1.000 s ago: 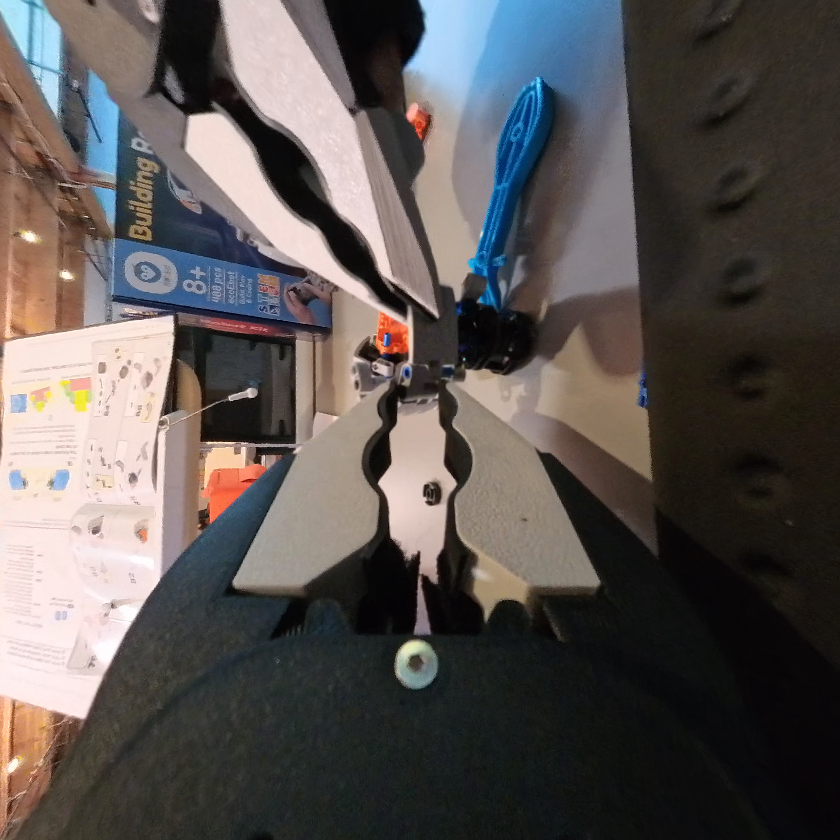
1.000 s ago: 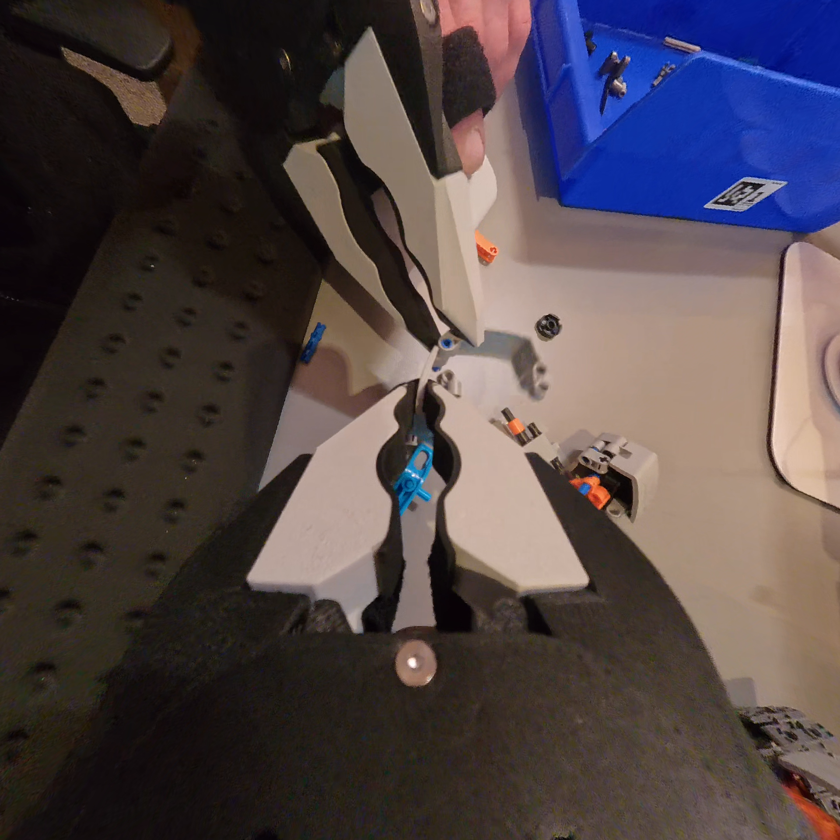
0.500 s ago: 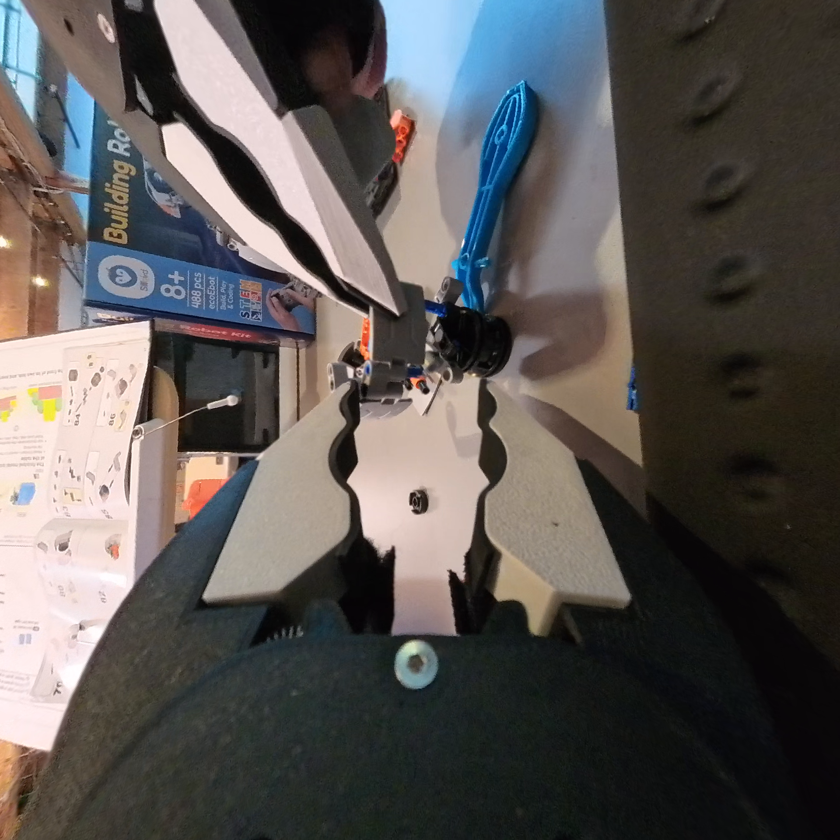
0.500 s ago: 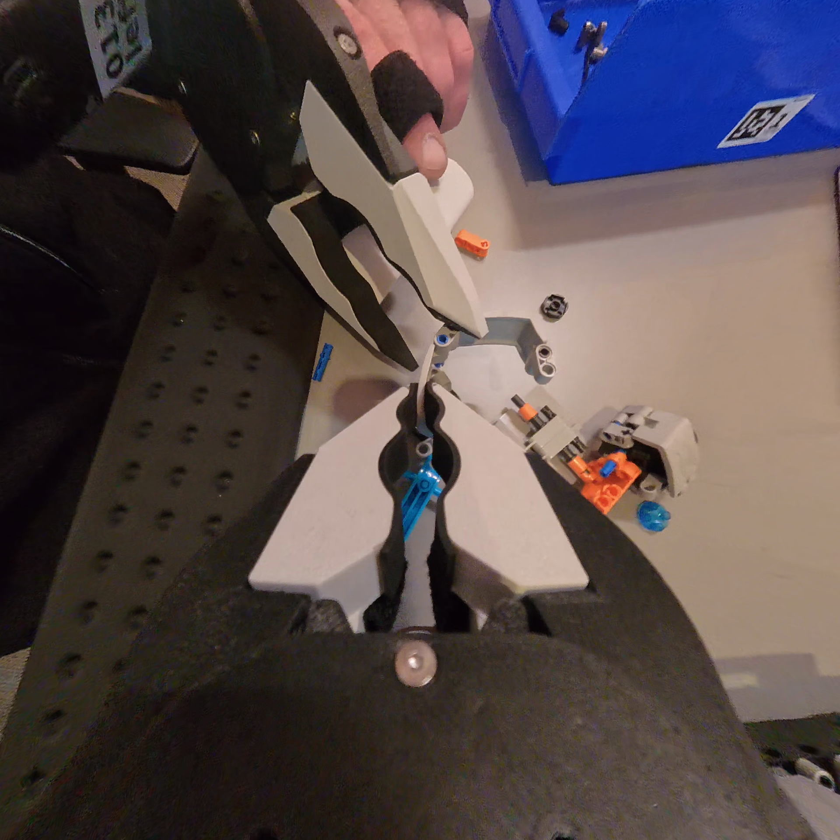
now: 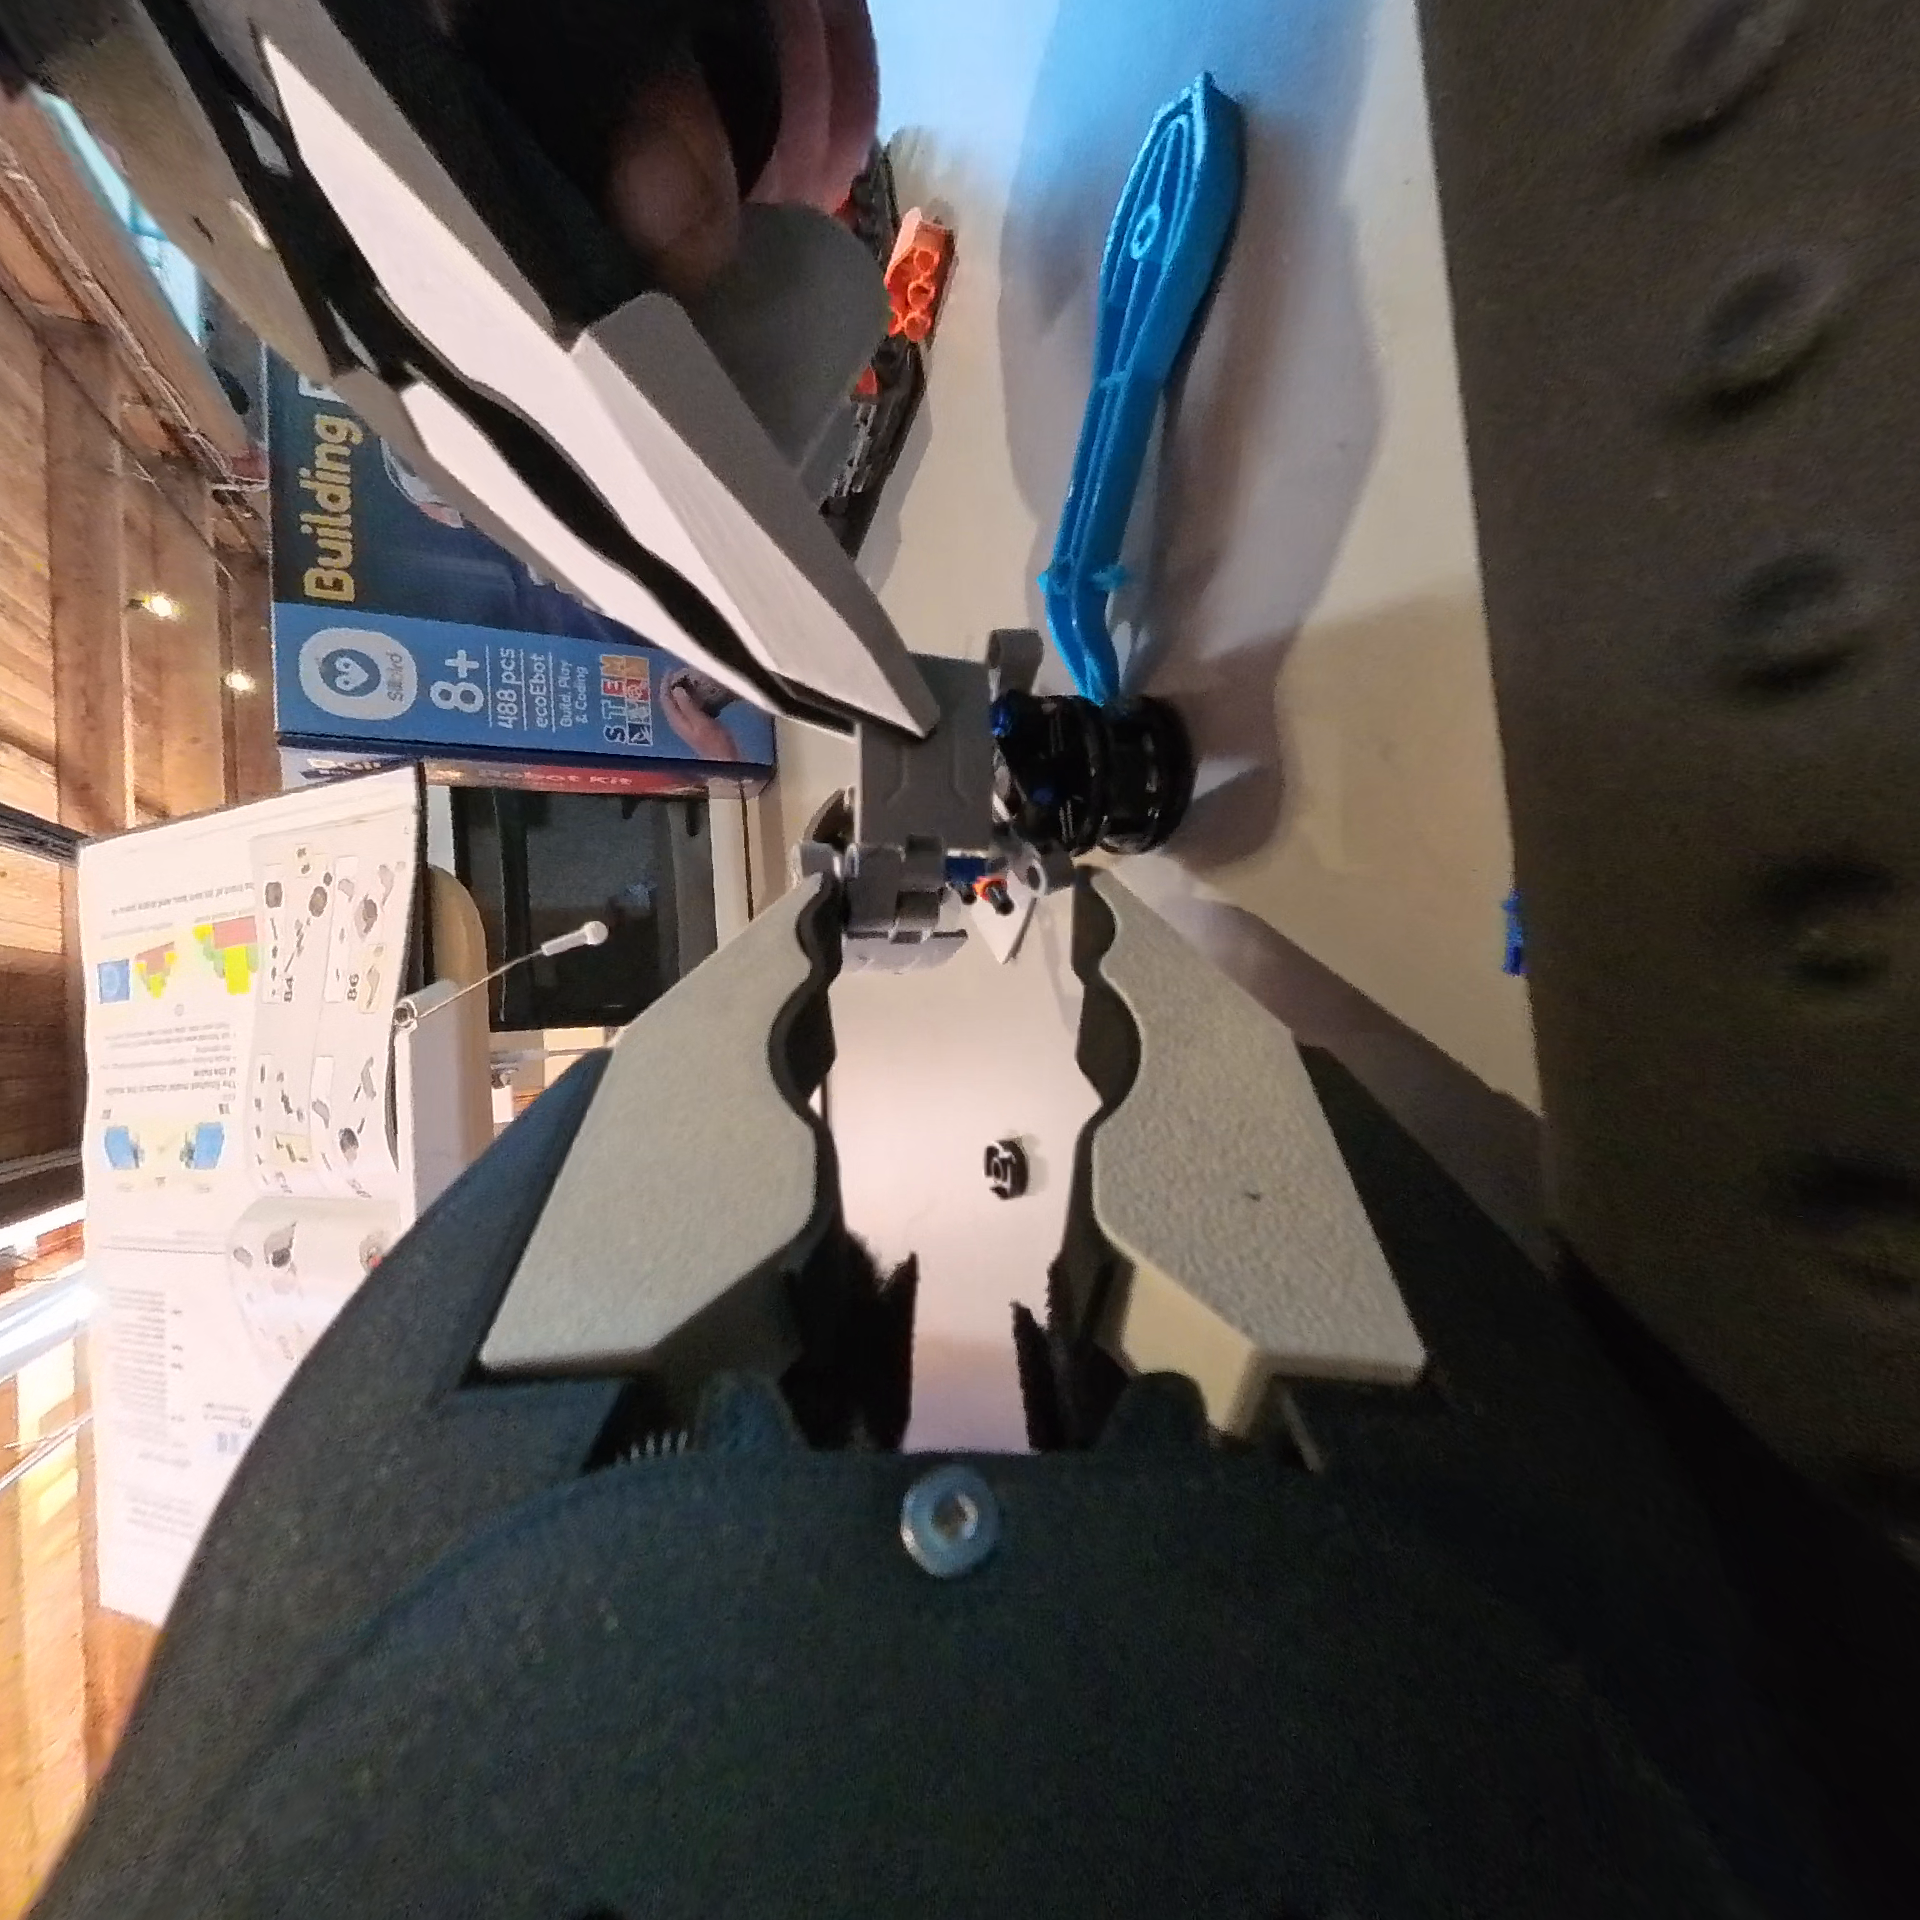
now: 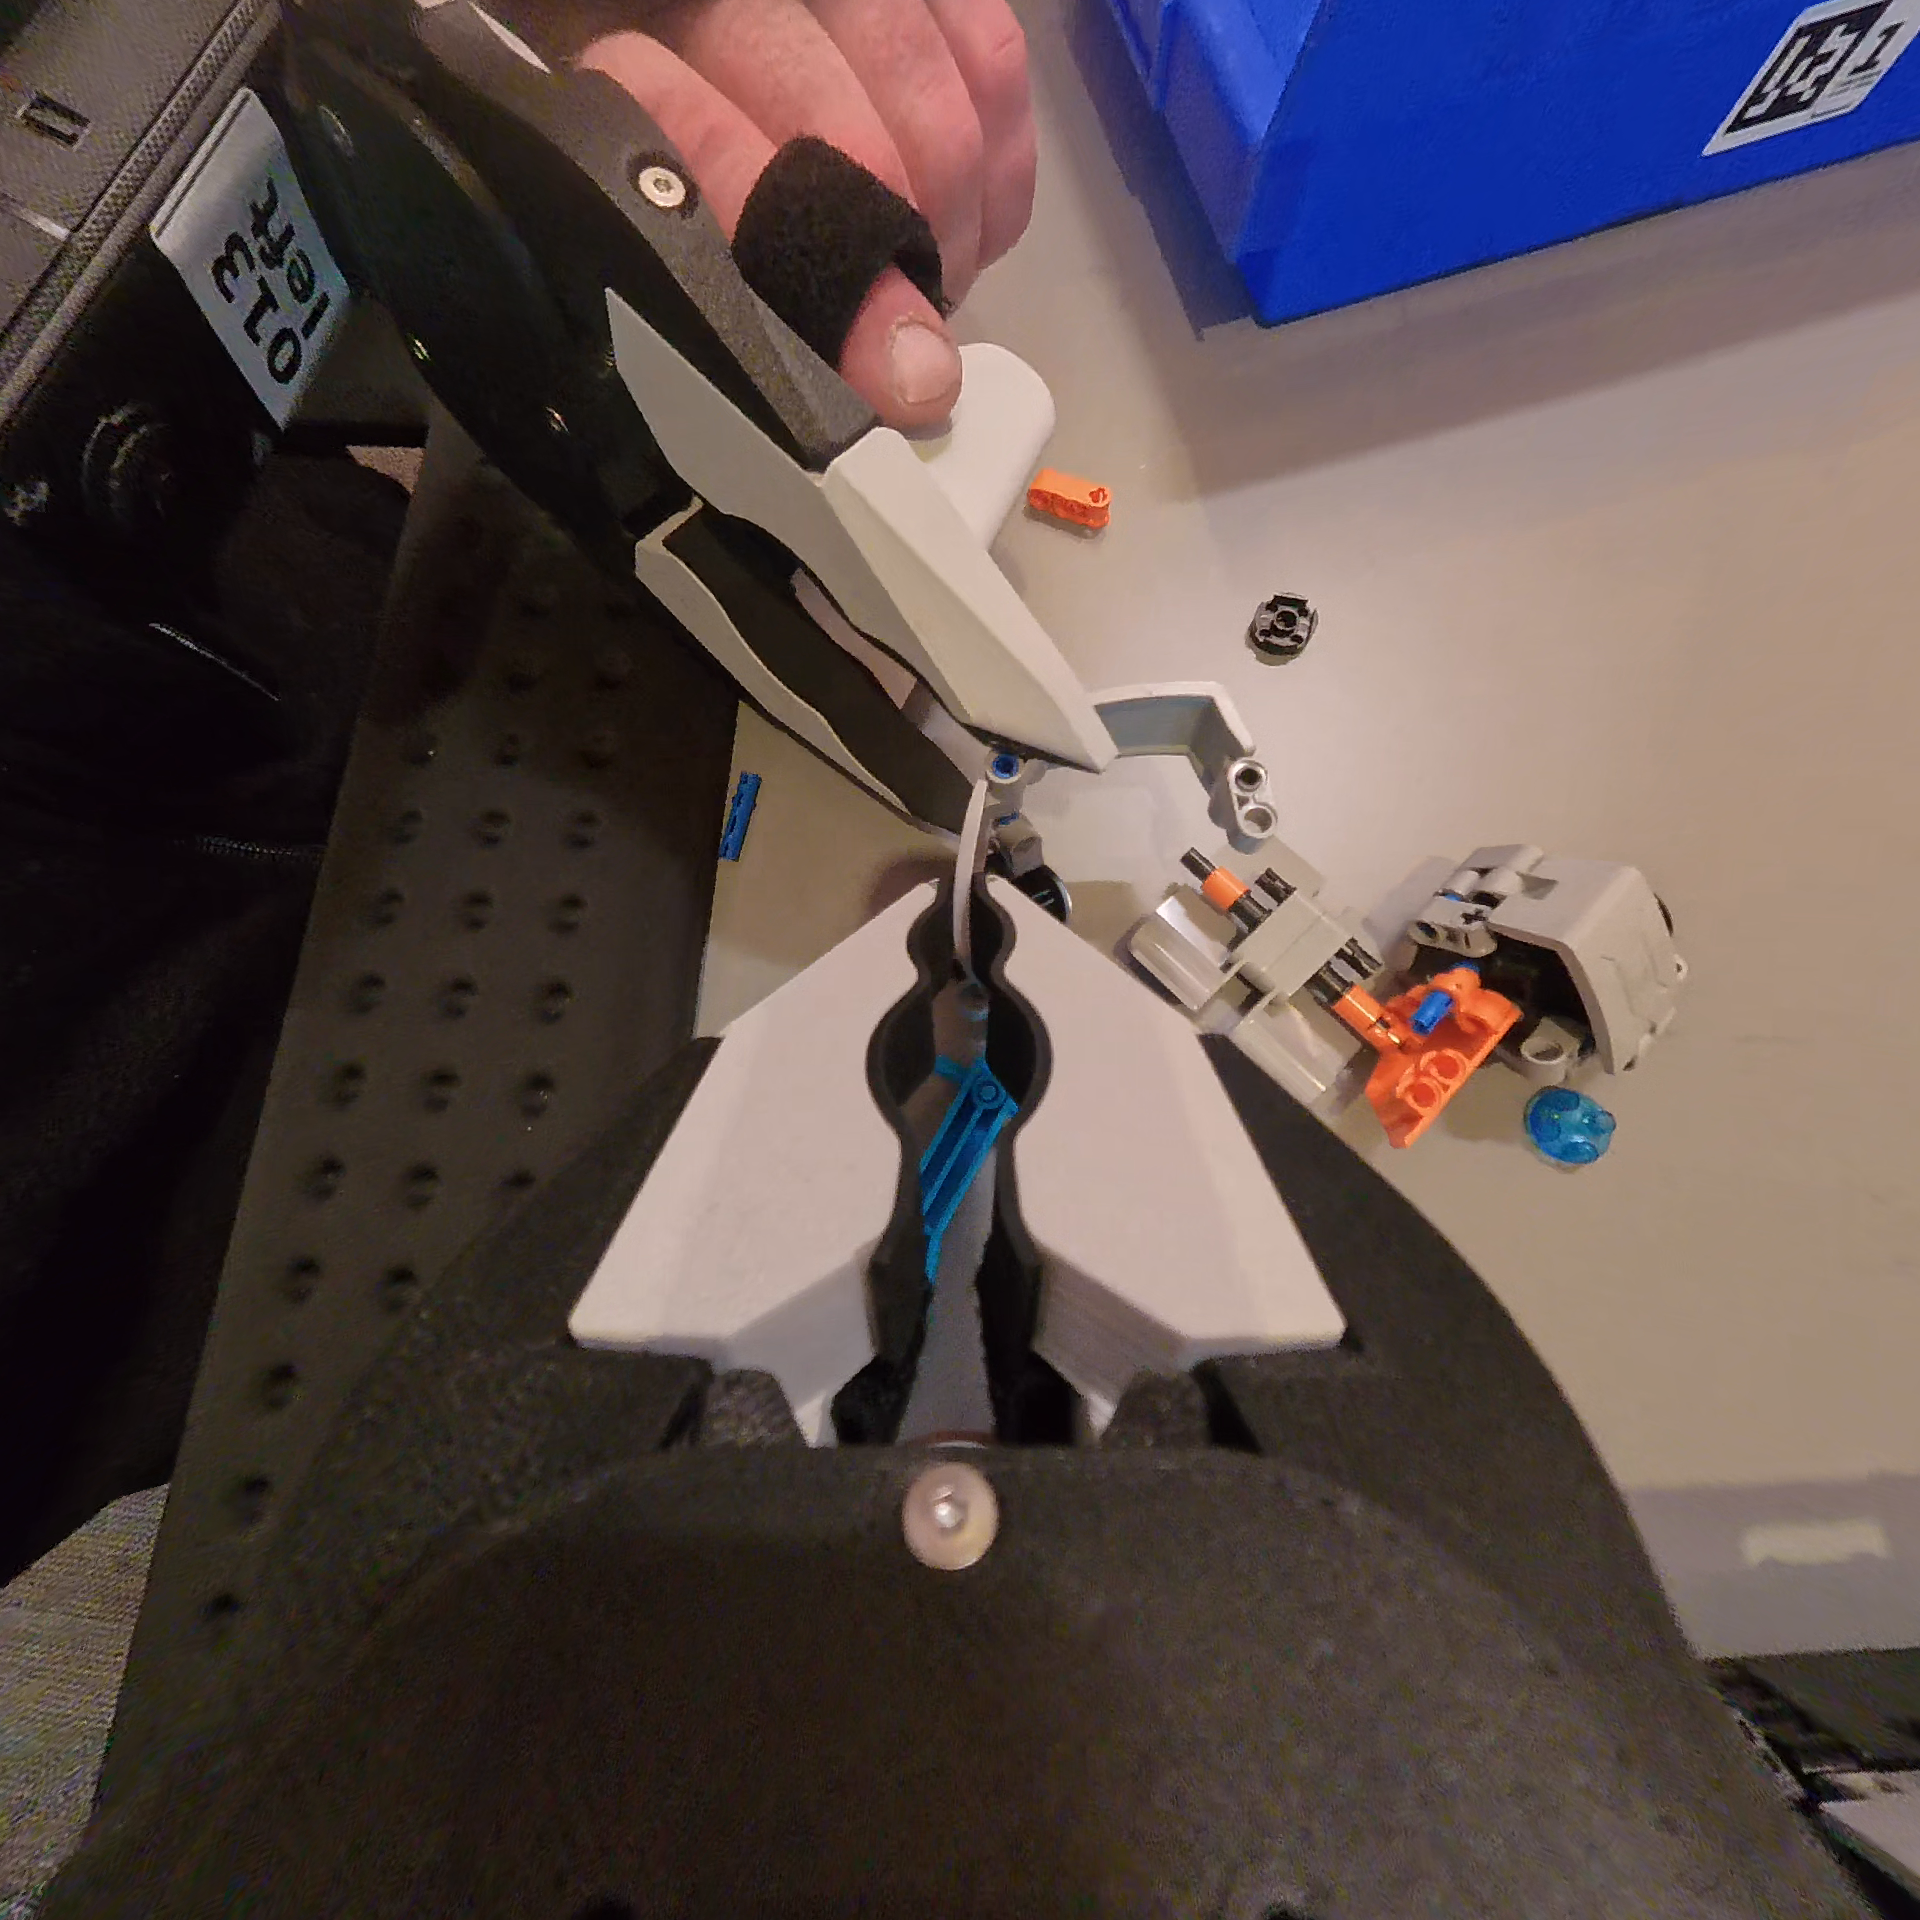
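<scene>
The right hand-held gripper [image 6: 961, 904] is clamped on a small grey and blue brick assembly [image 6: 971, 997] above the desk [image 6: 1558, 644]. The left hand-held gripper [image 5: 951, 904] stands open, one finger touching it. Judging by that thin grip, a nudge could twist the assembly loose.

The bench [image 6: 1558, 520] has open surface along its right side, between the blue bin [image 6: 1507, 135] at the far edge and the loose parts nearer the middle. Passage through the middle is blocked by a grey and orange part cluster [image 6: 1382, 997], a grey bracket [image 6: 1195, 727], a black round piece [image 6: 1285, 623], an orange piece [image 6: 1068, 497] and a clear blue stud [image 6: 1569, 1124]. The left edge is closed off by a black perforated plate [image 6: 447, 935]. The left gripper [image 5: 951, 894], fingers spread, and the right gripper [image 6: 961, 894], pinched on a white strip [image 6: 968, 862], meet tip to tip over a small grey assembly [image 5: 925, 790], leaving no gap between them.
</scene>
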Action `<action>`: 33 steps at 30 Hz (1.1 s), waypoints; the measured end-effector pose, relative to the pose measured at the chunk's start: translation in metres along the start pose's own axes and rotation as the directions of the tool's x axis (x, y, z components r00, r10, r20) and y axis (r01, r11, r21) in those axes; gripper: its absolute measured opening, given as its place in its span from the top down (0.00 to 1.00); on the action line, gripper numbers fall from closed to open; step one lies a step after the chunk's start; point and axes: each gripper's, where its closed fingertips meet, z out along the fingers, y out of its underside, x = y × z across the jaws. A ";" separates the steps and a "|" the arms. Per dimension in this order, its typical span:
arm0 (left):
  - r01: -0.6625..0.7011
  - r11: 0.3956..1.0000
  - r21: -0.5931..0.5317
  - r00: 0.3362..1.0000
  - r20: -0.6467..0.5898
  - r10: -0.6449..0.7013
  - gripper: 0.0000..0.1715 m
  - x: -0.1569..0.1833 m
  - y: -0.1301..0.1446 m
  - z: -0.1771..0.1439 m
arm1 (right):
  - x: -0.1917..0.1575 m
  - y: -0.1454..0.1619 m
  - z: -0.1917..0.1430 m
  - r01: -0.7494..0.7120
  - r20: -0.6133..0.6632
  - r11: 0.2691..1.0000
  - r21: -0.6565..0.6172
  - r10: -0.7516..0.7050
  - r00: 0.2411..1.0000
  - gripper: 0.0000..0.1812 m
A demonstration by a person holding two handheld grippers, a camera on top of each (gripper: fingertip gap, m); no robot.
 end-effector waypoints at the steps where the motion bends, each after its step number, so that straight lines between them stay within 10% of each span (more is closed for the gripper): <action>1: 0.004 1.000 -0.001 1.000 0.004 -0.004 0.76 -0.001 0.000 0.001 | 0.000 0.000 0.000 -0.003 0.005 1.000 0.001 0.003 1.000 1.00; 33: 0.003 1.000 0.002 1.000 0.001 -0.003 0.82 -0.003 -0.006 0.015 | 0.004 0.011 -0.007 -0.075 -0.043 0.996 -0.055 0.072 0.996 1.00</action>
